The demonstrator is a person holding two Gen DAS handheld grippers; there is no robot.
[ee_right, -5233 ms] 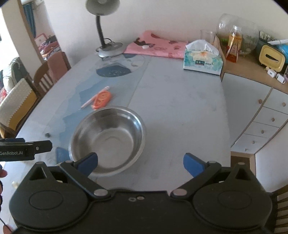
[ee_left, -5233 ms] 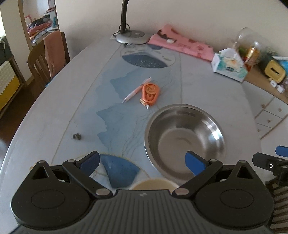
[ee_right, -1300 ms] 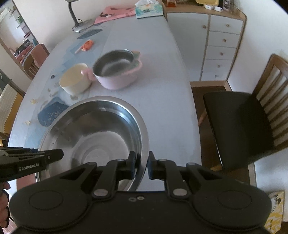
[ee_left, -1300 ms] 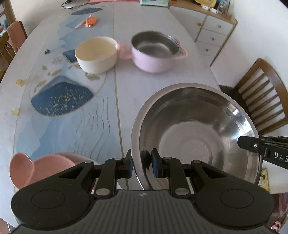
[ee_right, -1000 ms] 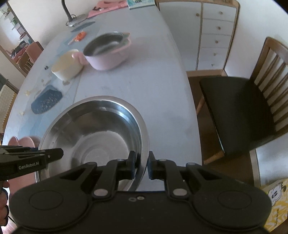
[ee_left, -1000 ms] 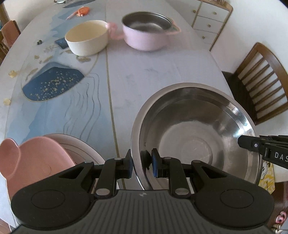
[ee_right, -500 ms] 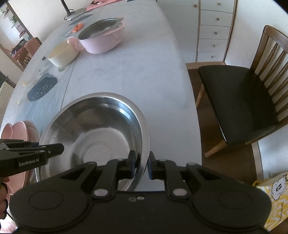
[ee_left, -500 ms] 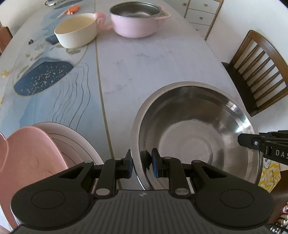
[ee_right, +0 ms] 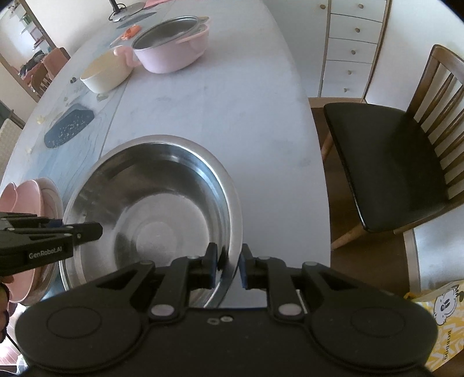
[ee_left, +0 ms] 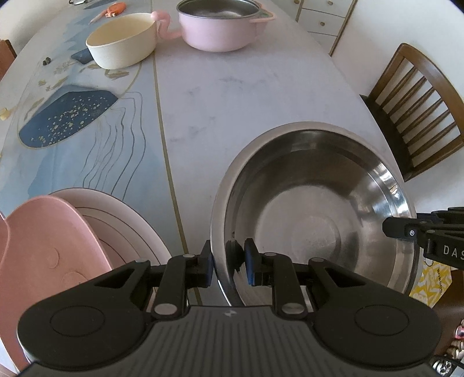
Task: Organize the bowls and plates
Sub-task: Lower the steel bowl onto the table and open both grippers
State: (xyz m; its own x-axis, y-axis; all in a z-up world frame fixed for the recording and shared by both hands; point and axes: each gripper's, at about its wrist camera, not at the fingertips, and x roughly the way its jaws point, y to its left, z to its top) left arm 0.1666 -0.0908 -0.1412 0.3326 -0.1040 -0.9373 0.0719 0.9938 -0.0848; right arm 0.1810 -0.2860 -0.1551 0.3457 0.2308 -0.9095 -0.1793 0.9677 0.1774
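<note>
A large steel bowl [ee_left: 304, 203] [ee_right: 150, 203] sits low over the near end of the pale table [ee_left: 232, 95], beside a pink plate [ee_left: 43, 255] stacked on a white plate [ee_left: 116, 214]. My left gripper [ee_left: 227, 261] is shut on the bowl's left rim, one pad outside and one inside. At the bowl's right rim, my right gripper [ee_right: 229, 264] has its jaws opening; the rim stands between the pads, and a small gap shows. Each gripper's tip shows in the other view: the left gripper [ee_right: 87, 229] and the right gripper [ee_left: 406, 232].
Farther up the table stand a cream bowl [ee_left: 121, 40] and a pink pot [ee_left: 220, 26] with a steel inside. A wooden chair [ee_right: 391, 159] with a dark seat is right of the table, and white drawers [ee_right: 353, 43] are behind it.
Both grippers brought the steel bowl from mid-table to the near end and lowered it beside the pink and white plates. The right gripper's pads have spread slightly.
</note>
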